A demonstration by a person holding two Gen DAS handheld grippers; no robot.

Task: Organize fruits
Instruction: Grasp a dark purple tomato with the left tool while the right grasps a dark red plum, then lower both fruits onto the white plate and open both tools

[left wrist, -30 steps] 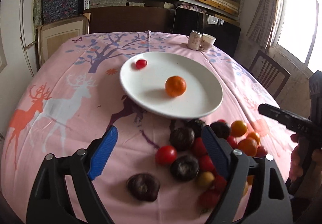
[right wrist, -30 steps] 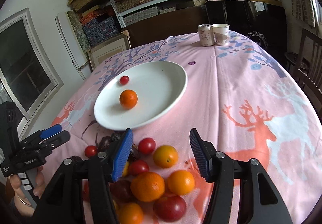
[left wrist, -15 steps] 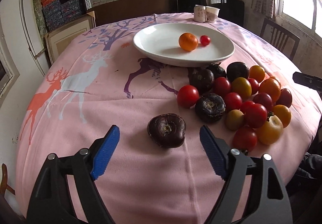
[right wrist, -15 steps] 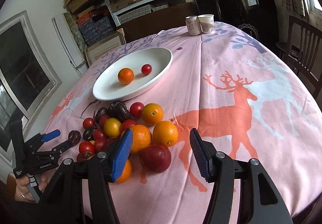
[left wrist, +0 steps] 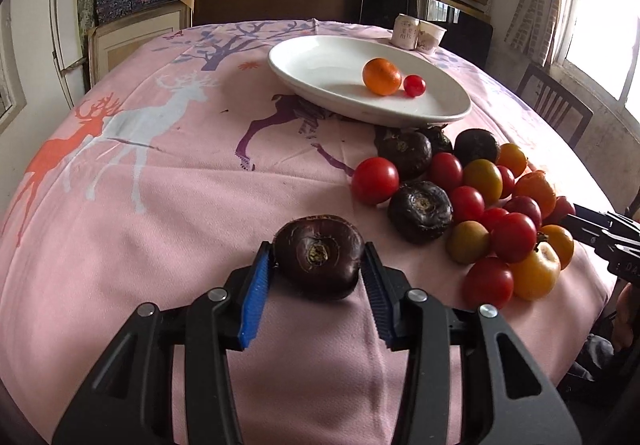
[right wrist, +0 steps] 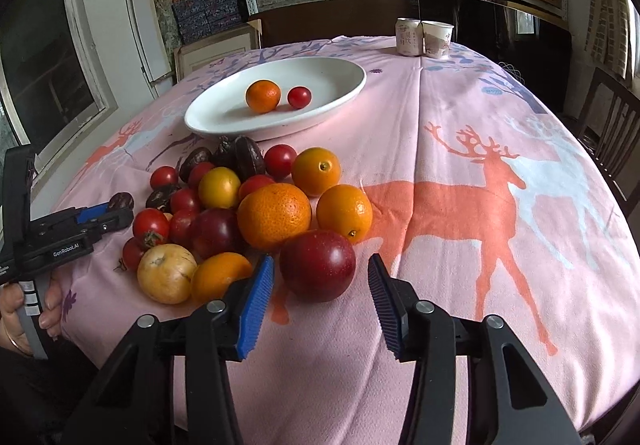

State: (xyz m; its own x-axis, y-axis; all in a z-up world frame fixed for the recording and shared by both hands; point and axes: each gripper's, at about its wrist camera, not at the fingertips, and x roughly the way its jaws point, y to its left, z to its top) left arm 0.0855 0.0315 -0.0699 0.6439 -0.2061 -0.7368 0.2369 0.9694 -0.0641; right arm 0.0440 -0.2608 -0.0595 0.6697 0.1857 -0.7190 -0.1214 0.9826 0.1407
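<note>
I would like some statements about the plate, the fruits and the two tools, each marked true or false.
1. The white plate holds an orange and a small red tomato. True.
2. The left tool has its pads against a dark purple fruit. True; its jaws have just been closing.
3. The right tool grips a yellow fruit. False: a dark red plum sits between its pads, which have just been closing, but a gap shows on the right side.
4. The plate is empty. False: it holds two fruits.
5. A can and a paper cup stand beyond the plate. True.
</note>
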